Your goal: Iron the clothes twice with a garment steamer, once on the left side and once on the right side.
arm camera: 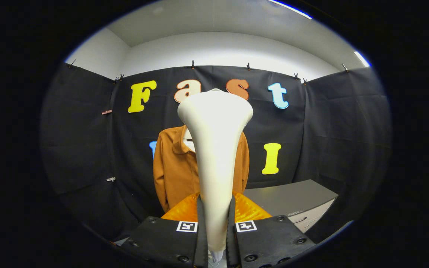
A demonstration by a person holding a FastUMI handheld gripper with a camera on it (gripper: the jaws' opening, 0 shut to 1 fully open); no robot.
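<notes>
Gripper upright, both fingers clamped on steamer handle

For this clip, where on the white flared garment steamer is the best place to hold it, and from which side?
Grip the white flared garment steamer on its narrow lower neck, from behind, as the gripper does now: fingers pressed on either side. The body tapers there to fit between them, while the wide head stays free, pointing at the brown jacket hanging beyond.

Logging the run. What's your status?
Tongs shut on steamer, held upright. Brown jacket hangs beyond, apart from steamer head. Nothing between.
</notes>
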